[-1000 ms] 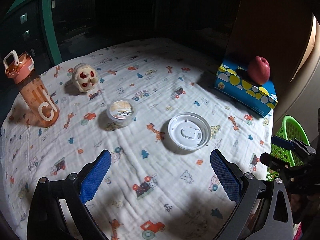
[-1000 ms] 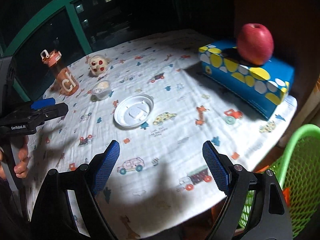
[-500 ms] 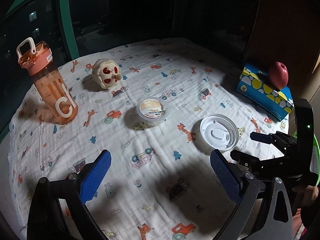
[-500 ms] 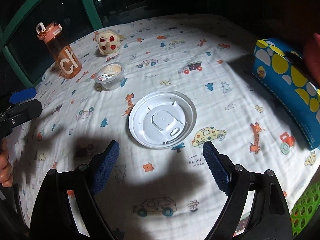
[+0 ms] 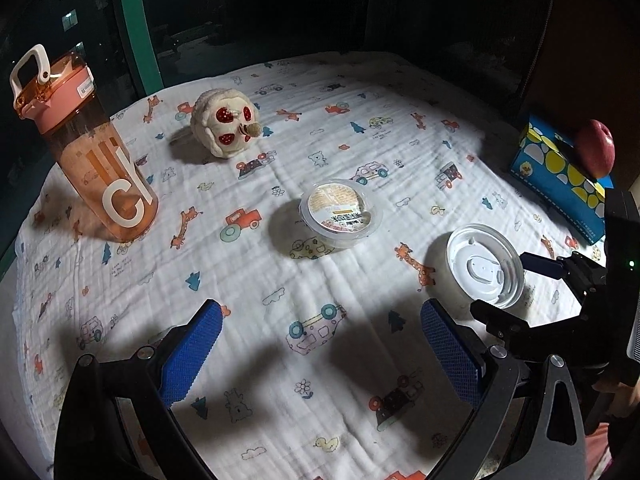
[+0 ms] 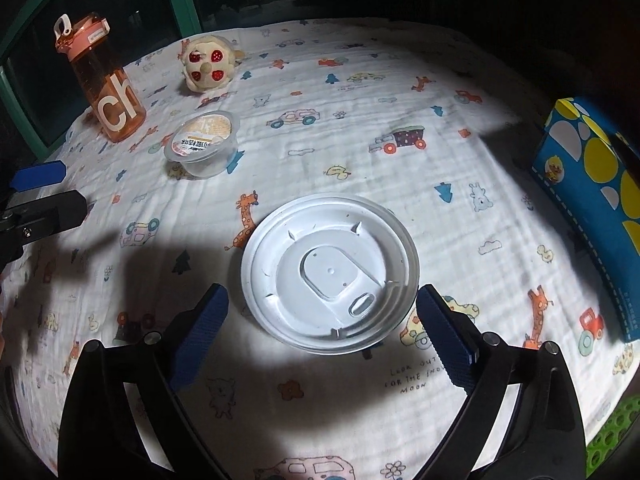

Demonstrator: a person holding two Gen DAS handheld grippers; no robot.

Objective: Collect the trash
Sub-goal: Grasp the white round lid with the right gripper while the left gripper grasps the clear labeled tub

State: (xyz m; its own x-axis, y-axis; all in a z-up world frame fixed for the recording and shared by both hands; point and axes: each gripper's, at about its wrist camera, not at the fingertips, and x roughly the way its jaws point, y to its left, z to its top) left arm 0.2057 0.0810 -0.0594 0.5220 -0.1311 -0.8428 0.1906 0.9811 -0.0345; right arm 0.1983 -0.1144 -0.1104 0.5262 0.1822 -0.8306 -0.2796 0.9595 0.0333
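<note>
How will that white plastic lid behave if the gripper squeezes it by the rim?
The white lid looks thin and probably light, so it may flex. Lying flat on the soft cloth, its low rim could slip from the pads.

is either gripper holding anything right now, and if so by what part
Nothing is held. The right gripper, jaws opening, straddles the round white plastic lid without touching it; the left gripper is open over bare printed cloth.
</note>
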